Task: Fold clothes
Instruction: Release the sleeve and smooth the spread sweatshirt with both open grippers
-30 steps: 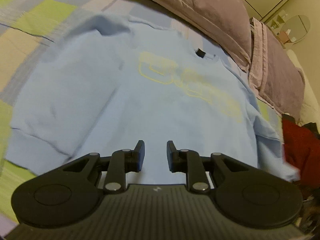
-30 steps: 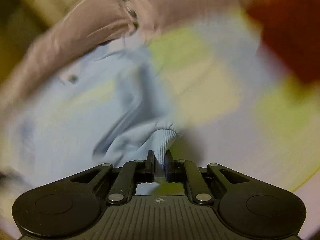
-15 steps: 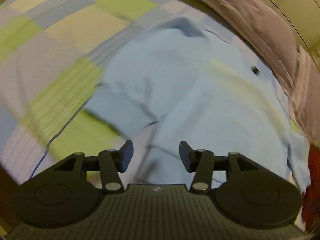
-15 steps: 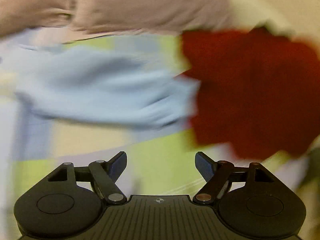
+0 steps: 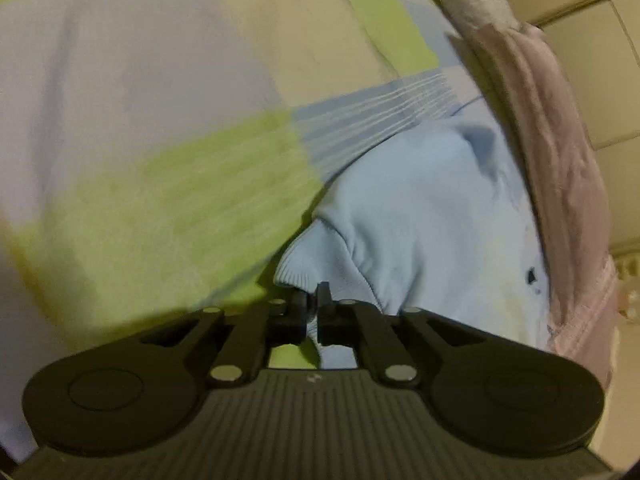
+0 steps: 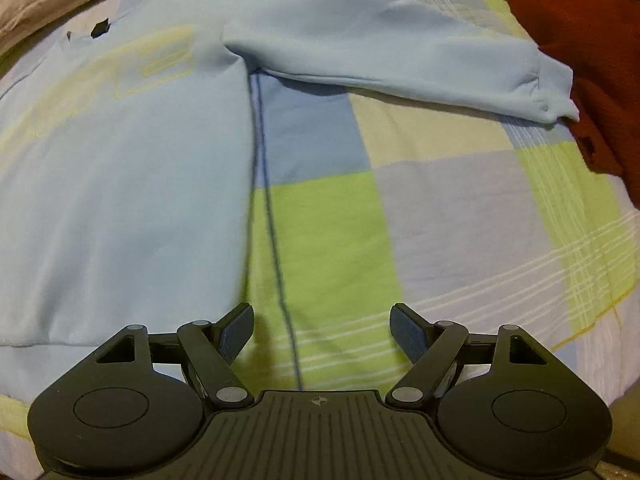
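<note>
Nearest your left gripper (image 5: 312, 300), jaws were pinched on the ribbed cuff (image 5: 294, 268) of the light-blue sweatshirt (image 5: 432, 216). Your right gripper (image 6: 322, 328) stood spread, empty, over the checked bedspread (image 6: 328, 240). Beyond: the other sleeve (image 6: 400, 48), outstretched, touching a red garment (image 6: 580, 32). Risk: the thin cuff bite slipping when pulled.

Motion blur smeared the checked bedspread (image 5: 168, 200) across the left wrist view, and the left gripper (image 5: 312, 300) hid the part of the light blue sweatshirt's (image 5: 420, 232) ribbed cuff (image 5: 296, 268) it had pinched. In the right wrist view, the sweatshirt ran off the left edge and a red garment (image 6: 592, 52) was cut by the right edge. The small dark tag (image 6: 100, 29) at the collar was too small to read.
</note>
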Available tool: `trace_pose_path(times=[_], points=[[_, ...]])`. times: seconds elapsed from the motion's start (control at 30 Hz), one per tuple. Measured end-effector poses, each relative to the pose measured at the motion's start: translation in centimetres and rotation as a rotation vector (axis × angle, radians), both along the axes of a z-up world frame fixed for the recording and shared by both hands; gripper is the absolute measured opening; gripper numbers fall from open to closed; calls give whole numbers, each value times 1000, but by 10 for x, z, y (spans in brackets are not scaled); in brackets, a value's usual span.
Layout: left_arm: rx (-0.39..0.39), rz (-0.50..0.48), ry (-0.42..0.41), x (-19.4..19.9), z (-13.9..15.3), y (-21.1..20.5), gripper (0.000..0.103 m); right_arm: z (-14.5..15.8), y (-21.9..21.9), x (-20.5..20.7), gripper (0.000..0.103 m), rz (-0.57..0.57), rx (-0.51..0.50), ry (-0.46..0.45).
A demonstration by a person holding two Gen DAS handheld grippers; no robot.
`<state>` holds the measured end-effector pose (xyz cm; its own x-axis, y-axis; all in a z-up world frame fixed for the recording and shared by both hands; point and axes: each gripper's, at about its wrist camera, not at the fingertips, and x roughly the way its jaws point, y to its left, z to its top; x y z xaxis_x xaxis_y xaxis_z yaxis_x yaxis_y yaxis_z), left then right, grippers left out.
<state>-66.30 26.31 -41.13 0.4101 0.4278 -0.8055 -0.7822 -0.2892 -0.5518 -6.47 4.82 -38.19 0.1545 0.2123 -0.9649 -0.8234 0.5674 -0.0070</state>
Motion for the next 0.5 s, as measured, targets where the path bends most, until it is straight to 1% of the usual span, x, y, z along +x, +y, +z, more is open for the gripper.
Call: trace_pose_path(times=[0.07,0.13,0.23,0.3,0.33,0.37,0.4,0.43,0.47,0.5], points=[[71,-106,64,-10,25,32,1,2,3,0,78,-16,8,-8],[177,-182,154,-26,60,75,1,5,0,-6,78,-39,4,-19],[380,-271,368,-45,125,145,1,14,-7,-17,78,-92,-11,-37],[470,-292,504,-60,157,186,2,20,-13,-29,78,-132,-7,-41],[470,-297,548,-66,162,202,2,21,-14,-34,78,-149,-1,-41],[451,-300,594,-72,163,217,2,21,-15,-39,78,-165,4,-42],[429,-302,640,-77,162,228,8,22,-16,-44,78,-179,11,-42],[400,-301,676,-81,155,233,15,23,-18,-48,78,-191,18,-43],[365,-298,701,-83,144,232,28,23,-20,-52,78,-201,23,-42],[328,-297,702,-83,132,228,34,23,-21,-54,78,-209,25,-37]])
